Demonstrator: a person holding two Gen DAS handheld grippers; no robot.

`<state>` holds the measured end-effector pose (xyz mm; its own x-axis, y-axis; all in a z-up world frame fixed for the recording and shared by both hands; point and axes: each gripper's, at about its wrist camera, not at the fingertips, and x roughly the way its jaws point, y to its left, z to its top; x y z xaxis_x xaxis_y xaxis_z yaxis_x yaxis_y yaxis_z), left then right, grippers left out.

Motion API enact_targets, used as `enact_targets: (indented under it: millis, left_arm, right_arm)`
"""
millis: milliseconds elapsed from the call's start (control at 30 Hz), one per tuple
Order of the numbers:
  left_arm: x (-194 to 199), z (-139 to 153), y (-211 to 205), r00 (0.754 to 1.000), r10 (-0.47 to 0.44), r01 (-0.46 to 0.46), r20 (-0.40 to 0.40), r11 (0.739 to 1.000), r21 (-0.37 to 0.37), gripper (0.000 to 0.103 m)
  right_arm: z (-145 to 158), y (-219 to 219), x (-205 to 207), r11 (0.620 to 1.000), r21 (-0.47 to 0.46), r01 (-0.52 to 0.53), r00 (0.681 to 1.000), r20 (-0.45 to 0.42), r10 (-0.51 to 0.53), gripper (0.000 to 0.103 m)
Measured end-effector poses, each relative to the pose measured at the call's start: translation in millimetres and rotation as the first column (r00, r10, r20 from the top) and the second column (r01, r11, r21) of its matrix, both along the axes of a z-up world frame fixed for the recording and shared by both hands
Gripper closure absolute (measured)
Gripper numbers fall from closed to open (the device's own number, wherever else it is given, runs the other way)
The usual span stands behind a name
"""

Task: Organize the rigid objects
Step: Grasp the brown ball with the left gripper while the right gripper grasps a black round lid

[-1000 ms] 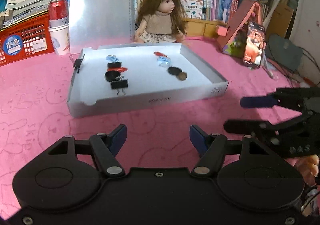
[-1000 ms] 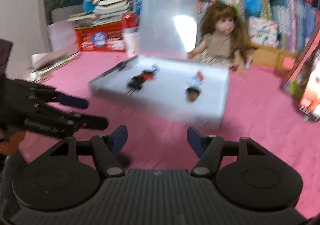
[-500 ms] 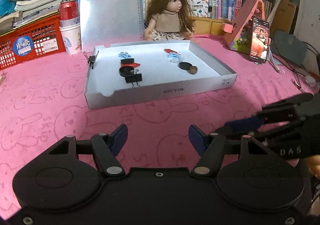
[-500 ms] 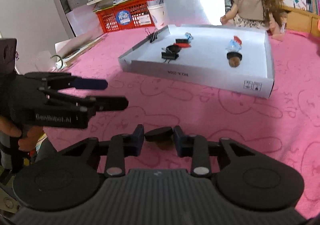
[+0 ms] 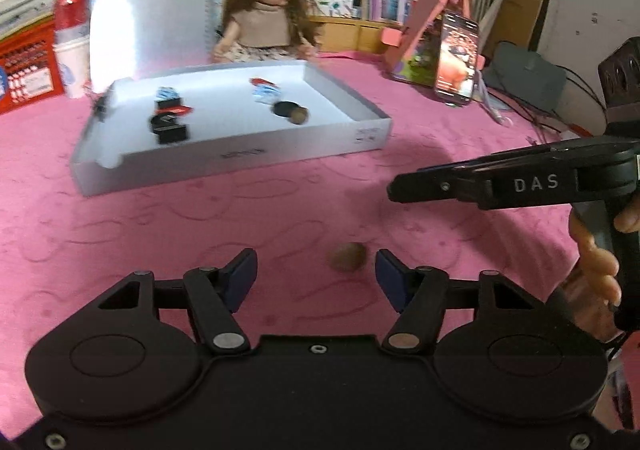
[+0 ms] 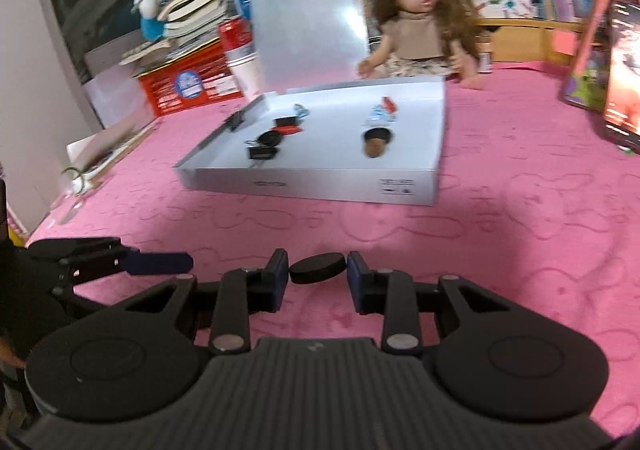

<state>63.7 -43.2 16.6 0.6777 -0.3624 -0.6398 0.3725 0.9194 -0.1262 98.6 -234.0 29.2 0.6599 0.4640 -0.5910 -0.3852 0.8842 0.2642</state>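
In my right hand-held gripper (image 6: 318,274) I hold a small black disc (image 6: 318,273), clamped edge to edge between the two blue pads, lifted just clear of the pink tabletop (image 6: 520,250). It looks like a light, stiff puck with smooth sides; I judge it could slip or twist out if I squeeze off-centre, so the grip across its widest line, as it sits now, seems the right one. It is rigid enough that firm pressure should not hurt it.

My left hand-held gripper (image 5: 316,274) has just been closing, yet its pads stand apart and press on nothing. A small brown nut-like ball (image 5: 348,257) lies on the tabletop between them, much nearer the right-hand pad, perhaps almost touching it. Round and hard, it will likely roll away if only one pad nudges it, so I think I should centre it first and pinch across its middle.

The white cardboard tray (image 6: 304,180) sits well ahead of both grippers, with binder clips (image 6: 262,152), another black disc (image 6: 378,135) and another brown ball (image 6: 374,149) already inside, seemingly sorted in two rows.
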Motion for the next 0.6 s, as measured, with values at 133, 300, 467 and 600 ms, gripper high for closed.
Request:
enact_targets:
  millis: [133, 300, 467, 600]
  left_arm:
    - [1.6, -5.6, -17.6, 1.000, -0.008, 0.008, 0.015, 1.000, -0.008, 0.063]
    - [2.9, -6.5, -30.5, 0.999, -0.017, 0.016, 0.031, 0.999, 0.030, 0.084]
    - [3.0, 5.5, -22.1, 0.997, 0.003, -0.006, 0.075, 0.999, 0.051, 0.084]
    - [17.6, 20.3, -4.9, 0.994, 0.061, -0.065, 0.087, 0.997, 0.036, 0.084]
  right_arm:
    - [-2.3, -6.1, 0.0, 0.999, -0.015, 0.034, 0.999, 0.012, -0.034, 0.066]
    - [-3.8, -6.6, 0.0, 0.998, -0.027, 0.058, 0.998, 0.031, -0.057, 0.066]
    - [0.4, -7.1, 1.8, 0.996, -0.031, 0.088, 0.995, 0.058, -0.086, 0.066]
    - [8.5, -4.8, 8.3, 0.994, -0.031, 0.102, 0.992, 0.078, -0.100, 0.066]
